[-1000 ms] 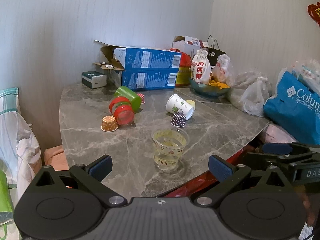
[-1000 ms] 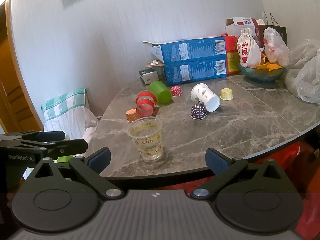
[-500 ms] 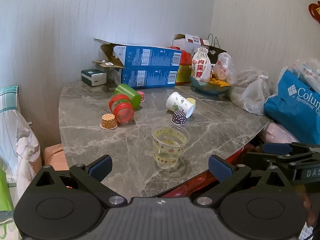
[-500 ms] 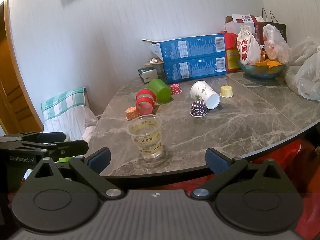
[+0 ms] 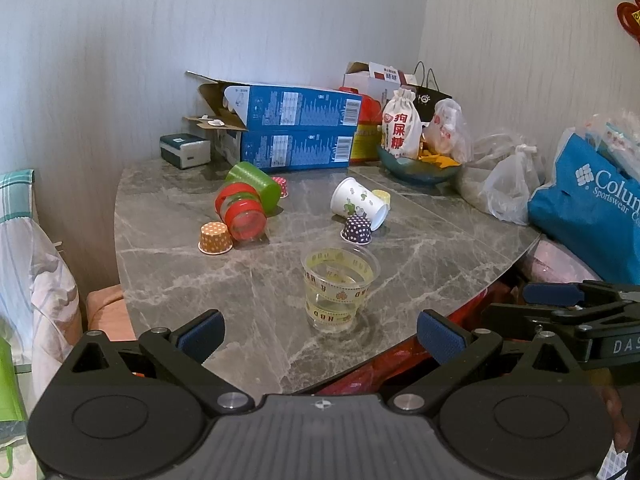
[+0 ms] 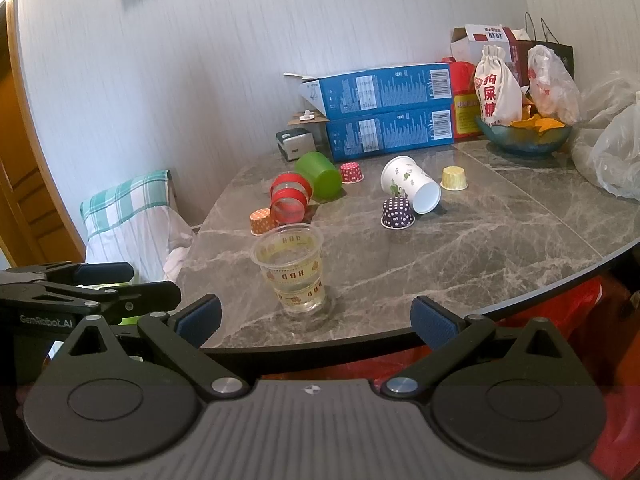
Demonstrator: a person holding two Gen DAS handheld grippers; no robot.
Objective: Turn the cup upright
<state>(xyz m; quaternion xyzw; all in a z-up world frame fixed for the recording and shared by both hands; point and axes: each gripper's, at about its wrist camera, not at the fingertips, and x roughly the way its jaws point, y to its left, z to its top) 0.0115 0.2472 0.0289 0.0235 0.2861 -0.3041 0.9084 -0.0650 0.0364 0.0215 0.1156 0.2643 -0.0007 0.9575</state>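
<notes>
Two grippers are held back from the marble table [image 5: 168, 280], the left gripper [image 5: 320, 330] and the right gripper [image 6: 316, 316] each spread wide with nothing between the blue pads. One clear plastic cup [image 5: 340, 290] is seen already upright near the table's front edge, its mouth up, ringed by yellow printed bands and apparently empty. Several others are left lying on their sides farther back: a white paper cup [image 5: 358, 204] with a green print, its mouth turned toward the front-right, a red-banded clear cup [image 5: 242, 216] and a green cup [image 5: 254, 186] touching it. The step in hand is judged to be a choice of the next cup. For the white one, a reach past the purple dotted liner [image 5: 357, 230] just beside its rim would be called for, then a grip across the wall and a tilt onto its base.
</notes>
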